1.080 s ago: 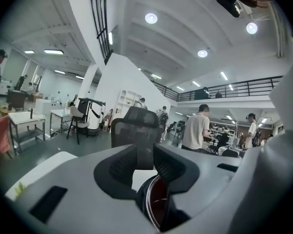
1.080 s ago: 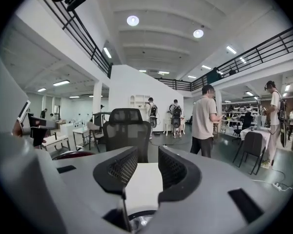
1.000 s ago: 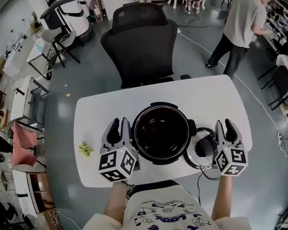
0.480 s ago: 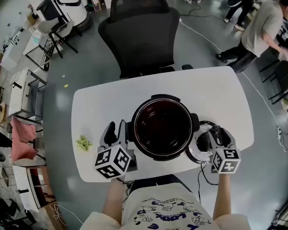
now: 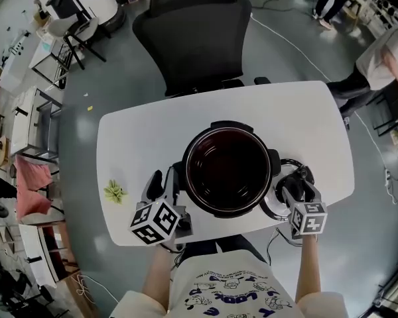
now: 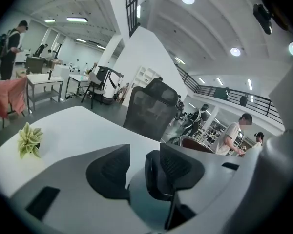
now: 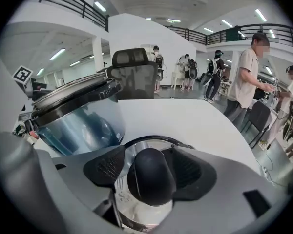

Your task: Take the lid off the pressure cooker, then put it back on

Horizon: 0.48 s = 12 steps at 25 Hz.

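Toward the near edge of the table [image 5: 132, 144], about midway along it, the pressure cooker [image 5: 186, 174] stood open, its dark pot bare. Its lid [image 5: 270, 207] lay flat on the surface just beside the cooker, toward the near right corner, so I judged the first half done: lid off and set down. My right gripper [image 5: 296, 181] hung over the lid with the black knob [image 7: 150, 177] between its jaws. They had just been opening and stood wide, the pads either side of the knob and not pressing on it. My left gripper [image 5: 166, 181] sat low against the cooker's left flank, its jaws likewise just opened and apart, gripping nothing that I could make out. What remained, as I read it, was the whole return: close on the knob, lift, and seat the lid back on the rim.
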Each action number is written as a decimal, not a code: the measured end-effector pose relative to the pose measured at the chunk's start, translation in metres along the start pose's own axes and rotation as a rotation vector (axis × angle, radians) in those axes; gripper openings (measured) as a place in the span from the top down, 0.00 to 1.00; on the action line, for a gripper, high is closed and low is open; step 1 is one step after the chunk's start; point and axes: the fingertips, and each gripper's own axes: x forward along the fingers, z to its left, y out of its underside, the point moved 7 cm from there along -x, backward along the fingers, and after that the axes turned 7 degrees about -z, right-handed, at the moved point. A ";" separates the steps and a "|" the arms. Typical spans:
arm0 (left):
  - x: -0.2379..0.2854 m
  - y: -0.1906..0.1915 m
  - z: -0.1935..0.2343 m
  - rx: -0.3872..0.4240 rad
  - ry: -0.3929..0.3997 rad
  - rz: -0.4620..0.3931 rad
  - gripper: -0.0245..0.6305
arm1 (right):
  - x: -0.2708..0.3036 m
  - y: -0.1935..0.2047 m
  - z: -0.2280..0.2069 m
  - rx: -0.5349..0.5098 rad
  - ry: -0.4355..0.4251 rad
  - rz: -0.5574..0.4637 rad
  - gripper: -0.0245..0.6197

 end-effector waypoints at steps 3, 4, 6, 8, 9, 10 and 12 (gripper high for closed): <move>0.002 0.004 0.003 -0.042 0.006 0.010 0.68 | 0.006 0.010 -0.001 0.011 -0.002 0.022 0.45; 0.003 0.005 0.004 -0.054 0.009 0.013 0.68 | 0.008 0.013 -0.001 0.011 -0.003 0.030 0.44; 0.005 0.007 0.005 -0.072 0.016 0.022 0.68 | 0.013 0.018 -0.002 0.003 -0.007 0.051 0.43; 0.007 0.010 0.007 -0.083 0.022 0.029 0.68 | 0.018 0.023 -0.002 -0.011 -0.014 0.072 0.42; 0.008 0.011 0.007 -0.089 0.024 0.030 0.68 | 0.020 0.025 -0.002 -0.019 -0.016 0.081 0.41; 0.008 0.012 0.008 -0.098 0.027 0.030 0.68 | 0.022 0.026 -0.002 -0.027 -0.018 0.088 0.41; 0.010 0.013 0.010 -0.122 0.033 0.031 0.68 | 0.027 0.029 -0.004 -0.048 -0.023 0.104 0.41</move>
